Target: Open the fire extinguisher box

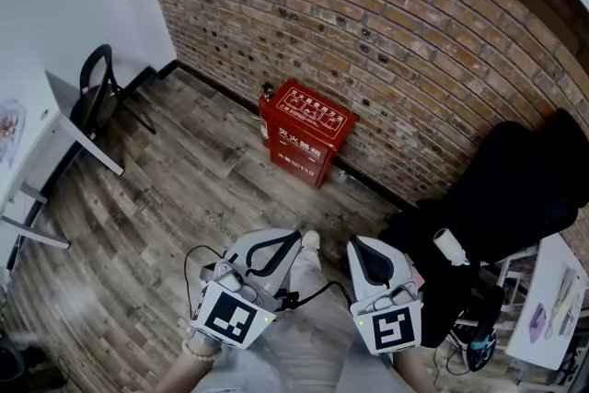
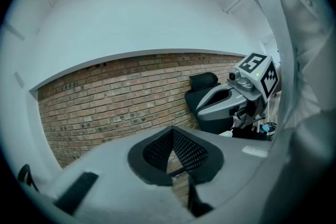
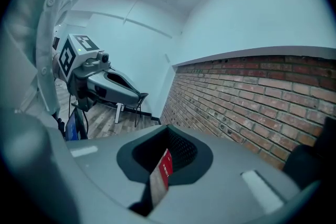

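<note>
The red fire extinguisher box [image 1: 306,132] stands on the wooden floor against the brick wall [image 1: 386,23], lid down. Both grippers are held low and close to the person, well short of the box. My left gripper [image 1: 293,239] points toward the box with its jaws shut and nothing in them; in the left gripper view its tips [image 2: 172,132] meet in front of the wall. My right gripper [image 1: 361,248] is beside it, jaws together and holding nothing. A sliver of the red box [image 3: 165,166] shows through the slit between the right jaws [image 3: 168,134].
A black chair [image 1: 97,92] and a white desk [image 1: 64,138] stand at the left. A large black seat [image 1: 515,189] fills the right side by the wall. A white table [image 1: 552,308] with small items is at the lower right. Wooden floor [image 1: 202,189] lies between me and the box.
</note>
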